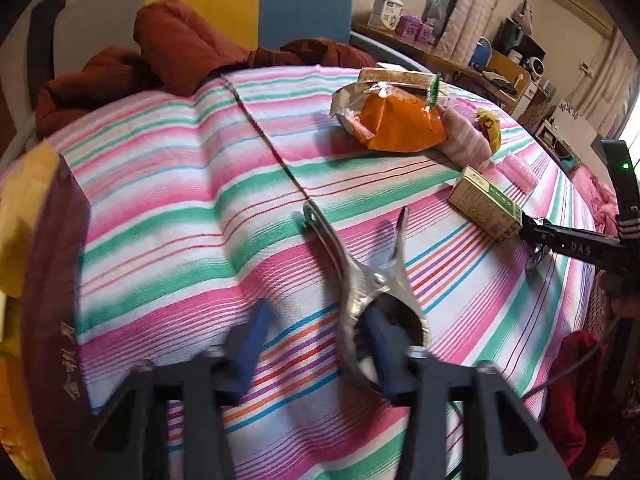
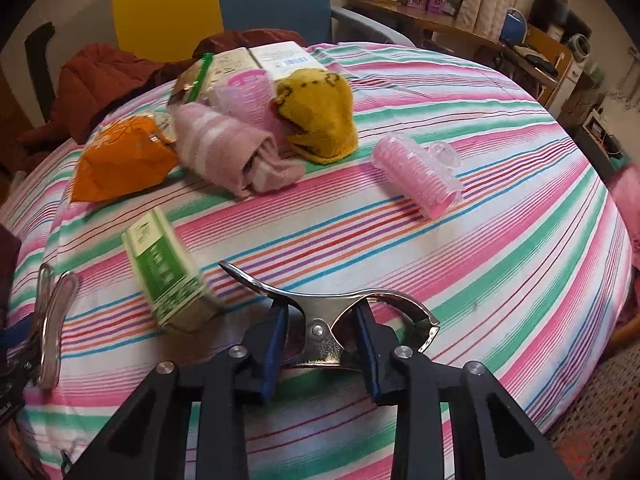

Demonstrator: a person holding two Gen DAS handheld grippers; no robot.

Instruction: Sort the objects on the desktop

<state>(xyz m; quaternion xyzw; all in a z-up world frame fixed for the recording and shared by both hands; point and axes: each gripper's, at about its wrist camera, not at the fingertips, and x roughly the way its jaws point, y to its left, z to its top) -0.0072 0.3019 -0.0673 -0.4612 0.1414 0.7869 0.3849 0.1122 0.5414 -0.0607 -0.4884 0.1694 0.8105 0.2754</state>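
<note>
2 shiny steel spring clamps lie on the striped cloth-covered table [image 2: 500, 240], 1 pinched in each claw: the right gripper [image 2: 324, 350] presses its blue pads on one clamp [image 2: 320, 320], and the left gripper [image 1: 316, 348] holds the other clamp [image 1: 360, 276], though its left pad looks clear. They look rigid, light and slippery; the handles by the pivot seem best. A green carton [image 2: 168, 272] crowds the right clamp; a pink hair roller [image 2: 420, 172] lies well apart.

Metal clamp [image 2: 320, 320] on the table [image 2: 500, 240] at its near edge, small carton [image 2: 168, 272] left of it, hair roller [image 2: 416, 172] behind, socks [image 2: 240, 152] and packets [image 2: 120, 160] toward the far edge.
</note>
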